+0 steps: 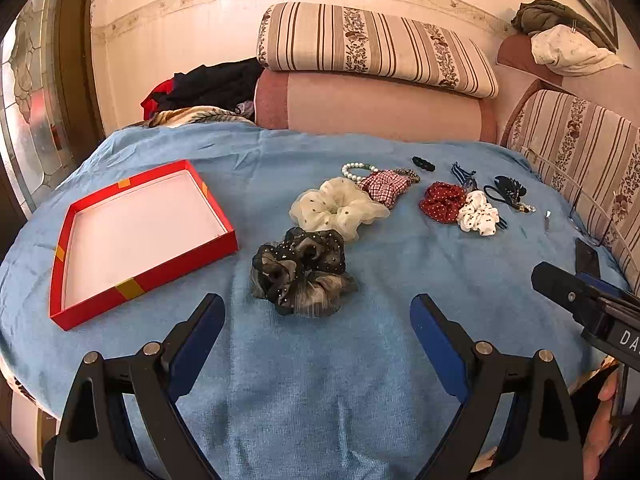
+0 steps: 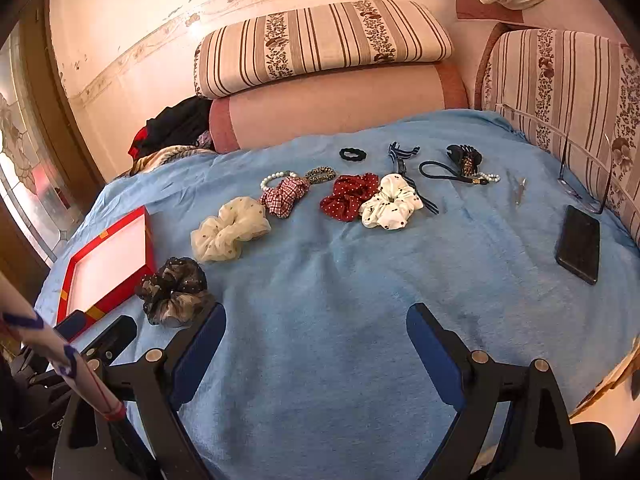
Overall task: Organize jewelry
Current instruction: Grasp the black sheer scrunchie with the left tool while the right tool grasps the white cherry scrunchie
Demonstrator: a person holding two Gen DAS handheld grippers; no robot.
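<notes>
A red shallow box [image 1: 148, 276] [image 2: 144, 240] with a white floor lies empty at the left on the blue cloth. A black sheer scrunchie [image 1: 302, 270] [image 2: 174, 290] lies just ahead of my open left gripper [image 1: 318, 320]. Beyond it lie a cream scrunchie [image 1: 338, 208] [image 2: 230, 232], a red checked one [image 1: 382, 186] [image 2: 285, 195], a pearl bracelet [image 1: 357, 170] [image 2: 276, 178], a red dotted scrunchie [image 1: 442, 200] [image 2: 349, 195] and a white one [image 1: 478, 213] [image 2: 390, 202]. My right gripper [image 2: 316, 332] is open and empty over bare cloth.
Small hair ties, a clip and a cord [image 2: 440, 172] lie at the back right. A black phone [image 2: 579, 243], tweezers [image 2: 519, 190] and glasses [image 2: 588, 200] lie at the right. Striped cushions [image 2: 320, 44] and a bolster [image 1: 376, 104] border the far edge.
</notes>
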